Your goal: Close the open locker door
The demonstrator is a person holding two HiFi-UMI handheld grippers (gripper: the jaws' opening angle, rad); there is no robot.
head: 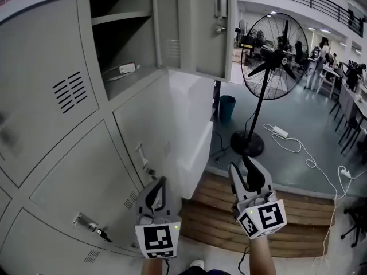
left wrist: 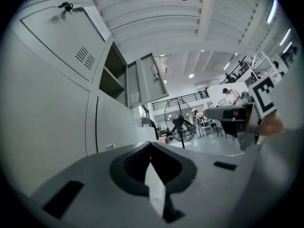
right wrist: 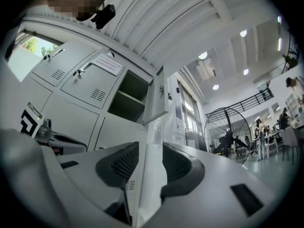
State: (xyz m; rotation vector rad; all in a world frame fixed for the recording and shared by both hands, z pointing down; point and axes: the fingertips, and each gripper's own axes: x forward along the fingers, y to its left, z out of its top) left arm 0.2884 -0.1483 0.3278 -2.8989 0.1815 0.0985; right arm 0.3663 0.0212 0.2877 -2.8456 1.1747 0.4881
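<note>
Progress: nothing done yet, as I judge it; the tall grey metal locker door [head: 198,27] stands swung out from its compartment, and neither claw touches it.
Door position: at 12 o'clock in my head view, well above both claws, hinged on the left and with its free edge and latch towards 1 o'clock.
Open compartment: the dark upper locker bay [head: 123,33] sits at 11 o'clock, with a shelf inside and a small white plug-like block with a cable [head: 127,69] lying on its floor.
Left claw [head: 156,195]: clenched with nothing in it, low at 6 o'clock in front of the closed lower lockers.
Right claw [head: 245,173]: released, jaws apart with only empty air between them, at 5 o'clock over the brown wooden slatted platform [head: 229,216].
Right claw's own view: the door shows at 12 o'clock past the jaws, far off.
Surroundings: a black pedestal fan [head: 274,56] stands at 2 o'clock on the blue-grey floor, apart from the door's swing as far as I can tell.
Left to do: raise a claw to the door's outer face, push it round towards 11 o'clock until it lies flush with the neighbouring doors.
Risk: the cable inside looks near the opening and could catch, though I cannot tell for sure.
</note>
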